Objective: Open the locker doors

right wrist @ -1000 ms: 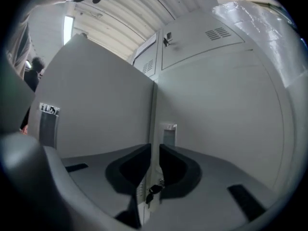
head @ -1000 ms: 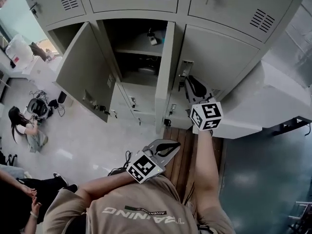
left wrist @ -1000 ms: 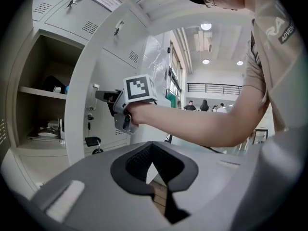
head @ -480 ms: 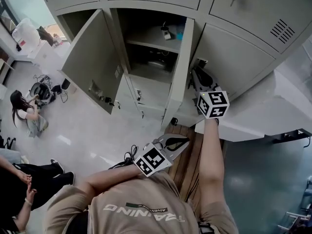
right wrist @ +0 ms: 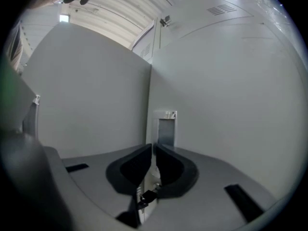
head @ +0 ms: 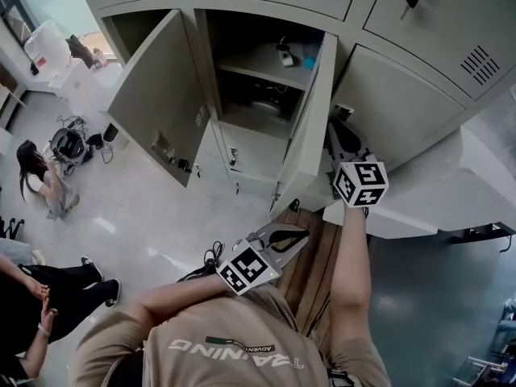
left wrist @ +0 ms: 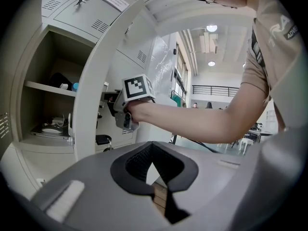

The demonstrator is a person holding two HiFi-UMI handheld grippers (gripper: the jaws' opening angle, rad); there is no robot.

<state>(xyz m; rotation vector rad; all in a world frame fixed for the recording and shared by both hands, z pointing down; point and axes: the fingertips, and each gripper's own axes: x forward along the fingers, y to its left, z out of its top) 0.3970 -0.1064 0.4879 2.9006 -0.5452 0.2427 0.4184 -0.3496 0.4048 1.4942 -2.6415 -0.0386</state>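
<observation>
my right gripper (right wrist: 154, 149), jaws pinched almost together, points at the closed locker door (head: 403, 107), whose lock plate (right wrist: 166, 125) lies just past its tips, right beside the open door (head: 310, 135), while my left gripper (head: 298, 234) hangs closed and empty near my chest.

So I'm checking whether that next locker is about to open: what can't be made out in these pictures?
- Head view: the right gripper hides where its tips meet the lock of the closed locker door.
- Right gripper view: a small dark thing low between the nearly shut jaws, too dark to name.
- Head view: small things on the open shelf, too small to identify.
- Head view: the top lockers, cut off by the upper edge.
</observation>
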